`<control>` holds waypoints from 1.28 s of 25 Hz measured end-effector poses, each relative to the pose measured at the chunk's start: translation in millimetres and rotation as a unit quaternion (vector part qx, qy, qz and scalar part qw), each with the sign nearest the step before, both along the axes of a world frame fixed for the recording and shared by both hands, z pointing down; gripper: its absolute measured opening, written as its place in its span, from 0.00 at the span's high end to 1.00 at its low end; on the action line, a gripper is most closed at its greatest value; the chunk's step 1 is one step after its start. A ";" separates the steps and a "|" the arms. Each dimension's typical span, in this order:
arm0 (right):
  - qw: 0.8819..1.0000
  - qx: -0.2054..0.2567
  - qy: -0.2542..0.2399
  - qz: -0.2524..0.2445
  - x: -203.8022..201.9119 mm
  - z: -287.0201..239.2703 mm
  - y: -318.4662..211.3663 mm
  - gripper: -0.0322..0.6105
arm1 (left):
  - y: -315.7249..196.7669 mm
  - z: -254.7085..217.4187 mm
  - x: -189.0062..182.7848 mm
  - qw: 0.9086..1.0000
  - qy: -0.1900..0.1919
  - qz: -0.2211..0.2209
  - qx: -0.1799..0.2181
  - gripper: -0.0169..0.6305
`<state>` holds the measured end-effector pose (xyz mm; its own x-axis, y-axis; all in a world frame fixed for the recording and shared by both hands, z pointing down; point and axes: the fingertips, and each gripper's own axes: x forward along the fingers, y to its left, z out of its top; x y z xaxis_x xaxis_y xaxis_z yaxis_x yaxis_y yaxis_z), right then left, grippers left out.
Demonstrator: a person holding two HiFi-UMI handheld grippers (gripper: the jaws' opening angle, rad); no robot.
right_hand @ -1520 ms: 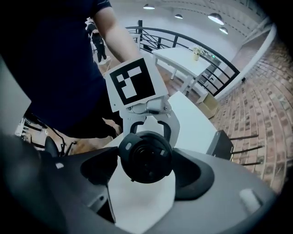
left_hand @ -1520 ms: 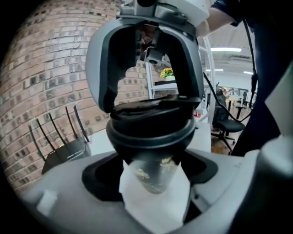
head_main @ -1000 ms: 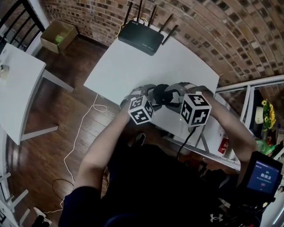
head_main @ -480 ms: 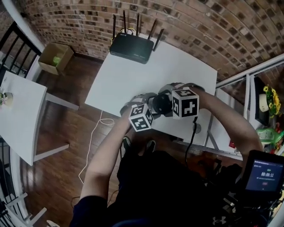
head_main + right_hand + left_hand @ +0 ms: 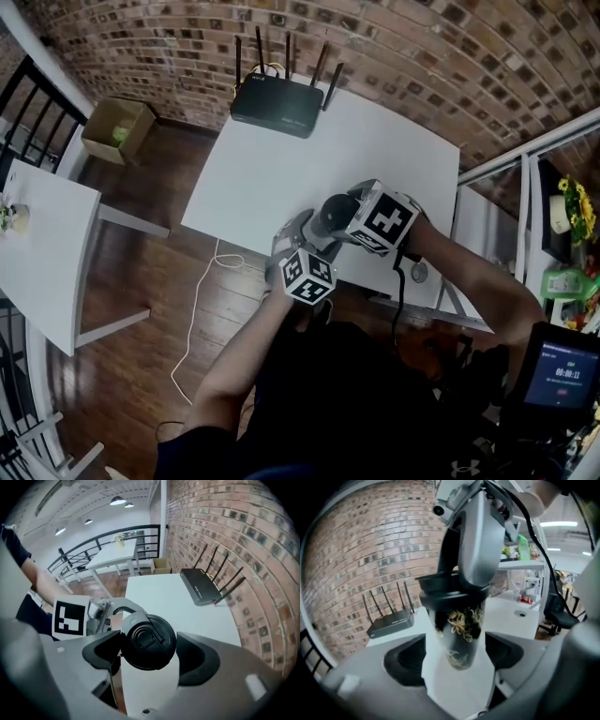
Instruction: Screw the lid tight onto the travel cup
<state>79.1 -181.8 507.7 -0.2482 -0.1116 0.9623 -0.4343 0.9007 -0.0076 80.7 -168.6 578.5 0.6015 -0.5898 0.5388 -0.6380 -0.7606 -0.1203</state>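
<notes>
Left gripper (image 5: 454, 654): jaws pinching the travel cup (image 5: 461, 632), above the worktop's (image 5: 281, 159) near edge.
Right gripper (image 5: 150, 652): jaws closing around the lid (image 5: 147, 639).

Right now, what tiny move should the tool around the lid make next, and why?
Probably finish squeezing the right tool onto the lid. Its jaws are closing around it, but a gap shows at one side, so twisting now would likely slip. The lid already sits on the travel cup.
</notes>
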 end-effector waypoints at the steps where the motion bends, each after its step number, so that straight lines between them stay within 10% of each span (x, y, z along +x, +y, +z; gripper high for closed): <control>1: 1.000 -0.002 -0.007 0.023 0.1 0.0 -0.1 0.36 | 1.9 2.0 0.6 1.000 0.015 -0.019 -0.010 0.36; 5: 0.996 0.014 -0.033 0.081 -0.6 -0.5 1.7 0.36 | -5.5 4.3 9.2 0.998 0.039 -0.037 -0.020 0.36; 13: 0.982 0.032 -0.005 -0.189 -5.3 -10.9 6.6 0.29 | -9.3 5.6 14.1 0.998 -0.011 0.054 -0.008 0.39; 19: 0.996 0.002 -0.080 -0.027 -1.7 2.9 3.3 0.33 | -8.8 8.1 16.5 0.998 -0.015 0.059 -0.023 0.41; 22: 0.982 -0.011 -0.102 0.157 4.6 4.2 1.6 0.33 | -8.0 8.0 15.7 0.998 -0.017 0.056 -0.021 0.41; 24: 0.976 -0.001 -0.099 0.195 5.2 4.3 1.6 0.33 | -9.0 8.5 15.5 0.998 -0.018 0.051 -0.021 0.41; 28: 0.996 0.060 -0.048 0.048 -0.7 -3.0 4.9 0.30 | -7.7 9.6 13.4 0.998 -0.027 0.051 -0.015 0.40; 32: 0.988 0.072 -0.006 -0.137 -5.3 -4.5 4.6 0.30 | -6.5 4.9 10.4 0.999 -0.020 0.050 -0.008 0.41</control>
<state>73.8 -177.1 503.2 -0.2996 -0.1736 0.9381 -0.1742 0.9767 0.1251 91.0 -175.1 583.4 0.6347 -0.5188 0.5728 -0.5535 -0.8224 -0.1316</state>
